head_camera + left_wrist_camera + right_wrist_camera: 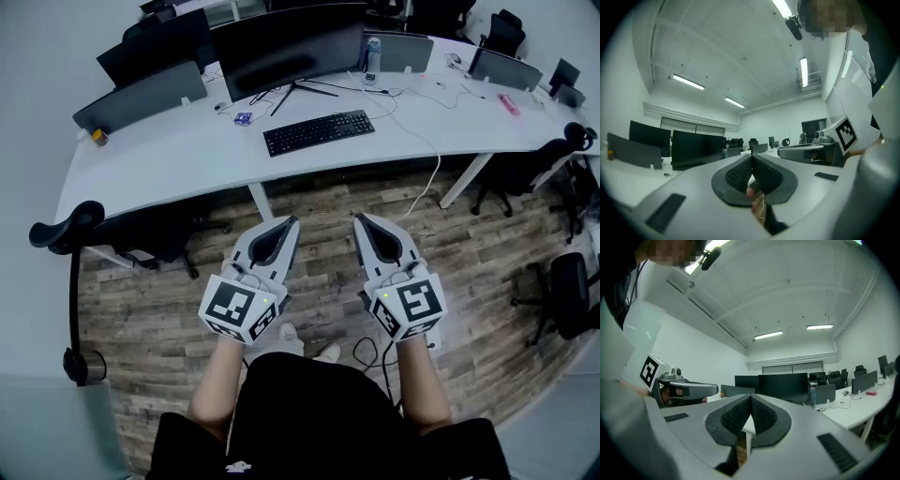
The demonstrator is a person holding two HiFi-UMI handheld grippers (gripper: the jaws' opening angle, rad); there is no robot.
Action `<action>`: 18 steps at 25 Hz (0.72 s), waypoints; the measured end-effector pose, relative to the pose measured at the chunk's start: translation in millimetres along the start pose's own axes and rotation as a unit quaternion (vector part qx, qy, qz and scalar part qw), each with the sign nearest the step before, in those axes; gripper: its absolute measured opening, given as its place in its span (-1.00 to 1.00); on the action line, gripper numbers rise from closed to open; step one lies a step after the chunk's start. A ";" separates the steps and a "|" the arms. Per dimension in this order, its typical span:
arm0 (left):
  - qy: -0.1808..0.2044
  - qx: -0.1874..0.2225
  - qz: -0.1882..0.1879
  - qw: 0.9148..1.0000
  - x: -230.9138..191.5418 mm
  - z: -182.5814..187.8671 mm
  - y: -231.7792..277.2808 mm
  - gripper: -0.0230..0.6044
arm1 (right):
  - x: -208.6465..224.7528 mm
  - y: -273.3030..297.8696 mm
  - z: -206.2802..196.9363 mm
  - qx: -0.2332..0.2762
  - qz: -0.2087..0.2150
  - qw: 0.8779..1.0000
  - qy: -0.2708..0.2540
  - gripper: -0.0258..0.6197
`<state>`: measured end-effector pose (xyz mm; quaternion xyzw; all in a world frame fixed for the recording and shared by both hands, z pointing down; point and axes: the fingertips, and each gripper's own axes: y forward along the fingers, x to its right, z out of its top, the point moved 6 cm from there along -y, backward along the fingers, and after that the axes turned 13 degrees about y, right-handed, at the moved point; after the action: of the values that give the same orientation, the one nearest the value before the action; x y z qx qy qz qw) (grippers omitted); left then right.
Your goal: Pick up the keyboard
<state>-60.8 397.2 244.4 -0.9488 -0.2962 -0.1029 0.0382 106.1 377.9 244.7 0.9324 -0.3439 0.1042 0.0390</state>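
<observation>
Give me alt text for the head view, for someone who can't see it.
A person holds the left gripper and right gripper, both shut and empty, side by side above a wood floor, short of a white desk. A black keyboard lies untouched on the desk before a dark monitor.

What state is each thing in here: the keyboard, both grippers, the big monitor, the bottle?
Keyboard: lying flat on the desk, untouched.
Left gripper: shut, empty, held level, short of the desk.
Right gripper: shut, empty, level beside the left one.
Monitor: screen dark, standing behind the keyboard.
Bottle: upright on the desk.
</observation>
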 end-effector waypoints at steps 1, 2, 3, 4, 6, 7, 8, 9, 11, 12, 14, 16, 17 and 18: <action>0.000 0.000 0.001 1.000 0.2 0.5 -0.8 -0.91 | -0.7 -0.7 -0.2 -0.001 0.004 1.000 0.002 -0.91; 0.000 0.000 0.002 1.000 0.5 1.0 -1.6 -0.91 | -1.4 -1.4 -0.3 -0.001 0.008 1.000 0.003 -0.91; -0.001 0.000 0.003 1.000 1.0 1.6 -2.2 -0.91 | -2.0 -2.2 -0.3 -0.002 0.011 1.000 0.005 -0.91; -0.001 0.000 0.003 1.000 1.7 2.4 -2.5 -0.91 | -2.5 -3.2 -0.1 -0.002 0.014 1.000 0.006 -0.91; 0.000 0.000 0.004 1.000 3.9 4.1 -2.7 -0.91 | -3.4 -6.1 0.8 -0.003 0.017 1.000 0.003 -0.91; 0.000 0.000 0.004 1.000 5.1 4.9 -2.6 -0.91 | -3.6 -7.7 1.5 -0.002 0.017 1.000 0.001 -0.91; -0.001 0.000 0.005 1.000 6.0 5.5 -2.7 -0.91 | -3.7 -8.8 2.1 -0.001 0.018 1.000 -0.001 -0.91; -0.001 0.000 0.006 1.000 6.7 5.7 -3.1 -0.91 | -3.7 -9.6 2.4 0.000 0.018 1.000 -0.001 -0.91; -0.004 0.000 0.008 1.000 8.5 4.9 -4.7 -0.91 | -3.0 -10.8 1.2 0.000 0.019 1.000 0.000 -0.91; -0.005 0.000 0.009 1.000 9.5 4.3 -5.5 -0.91 | -2.2 -11.3 0.3 0.000 0.020 1.000 0.002 -0.91; -0.006 -0.002 0.010 1.000 10.0 2.6 -5.5 -0.91 | -0.5 -10.4 -1.3 -0.003 0.021 1.000 0.004 -0.91; -0.009 -0.004 0.011 1.000 7.6 0.4 -3.8 -0.91 | -0.1 -6.3 -2.3 -0.007 0.022 1.000 -0.001 -0.91; -0.010 -0.004 0.011 1.000 5.8 -0.9 -2.7 -0.91 | 0.0 -3.5 -3.4 -0.010 0.021 1.000 -0.006 -0.91; -0.010 -0.003 0.011 1.000 3.9 -2.1 -1.6 -0.91 | 0.2 -0.3 -4.8 -0.014 0.020 1.000 -0.011 -0.91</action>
<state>-59.0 400.4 247.3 -0.9531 -0.2856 -0.0937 0.0339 105.7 378.7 249.4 0.9258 -0.3642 0.0900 0.0463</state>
